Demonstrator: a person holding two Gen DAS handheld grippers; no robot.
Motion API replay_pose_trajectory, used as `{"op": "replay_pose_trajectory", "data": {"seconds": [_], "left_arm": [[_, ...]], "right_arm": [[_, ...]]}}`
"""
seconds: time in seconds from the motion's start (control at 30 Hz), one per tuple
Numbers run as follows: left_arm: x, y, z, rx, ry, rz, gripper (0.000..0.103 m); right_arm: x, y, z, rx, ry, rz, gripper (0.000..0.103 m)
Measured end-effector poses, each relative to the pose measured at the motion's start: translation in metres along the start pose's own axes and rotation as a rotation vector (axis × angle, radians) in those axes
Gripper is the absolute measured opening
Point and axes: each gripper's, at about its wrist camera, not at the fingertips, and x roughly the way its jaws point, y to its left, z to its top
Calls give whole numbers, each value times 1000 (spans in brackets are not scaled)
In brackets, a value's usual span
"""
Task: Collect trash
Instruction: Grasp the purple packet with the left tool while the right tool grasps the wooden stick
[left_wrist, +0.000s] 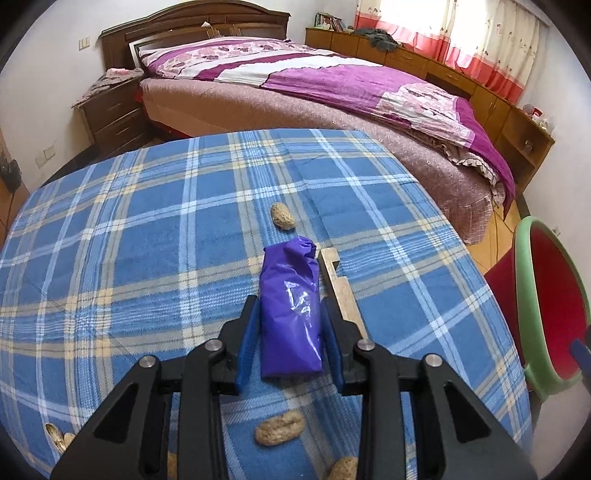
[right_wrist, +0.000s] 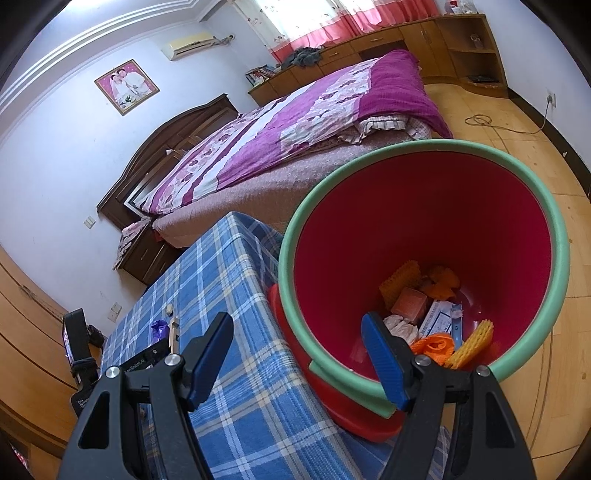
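A crumpled purple plastic wrapper (left_wrist: 288, 288) lies lengthwise on the blue plaid tablecloth (left_wrist: 129, 258). My left gripper (left_wrist: 290, 301) is shut on it, with a blue pad against each long side. Peanut shells sit ahead of it (left_wrist: 282, 216) and nearer the camera (left_wrist: 279, 428). A pale wooden strip (left_wrist: 338, 284) lies just right of the wrapper. In the right wrist view the wrapper (right_wrist: 159, 328) shows small on the table. My right gripper (right_wrist: 297, 319) stands open and empty at the red bin's green rim (right_wrist: 295, 280). The bin holds orange foam nets, tissue and a small box.
The bin (left_wrist: 524, 280) stands off the table's right edge, below table height. A bed with a purple quilt (left_wrist: 332, 81) fills the room beyond the table. More shells lie at the near-left table edge (left_wrist: 55, 439). A cable (right_wrist: 480, 122) trails on the wooden floor.
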Motion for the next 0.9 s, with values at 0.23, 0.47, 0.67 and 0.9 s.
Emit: {"op": "replay_pose_trajectory", "data": {"seconds": [0.23, 0.47, 0.67, 0.9], "left_arm": [[-18, 13, 0, -39, -34, -41, 28], [-41, 36, -3, -80, -79, -22, 28], [-42, 63, -9, -124, -91, 7, 28], [-45, 80, -13, -143, -136, 46, 28]], "right_arm": [[-1, 20, -2, -37, 6, 11, 74], [4, 49, -7, -95, 24, 31, 74], [16, 75, -14, -153, 54, 24, 74], [33, 109, -26, -234, 81, 27, 74]]}}
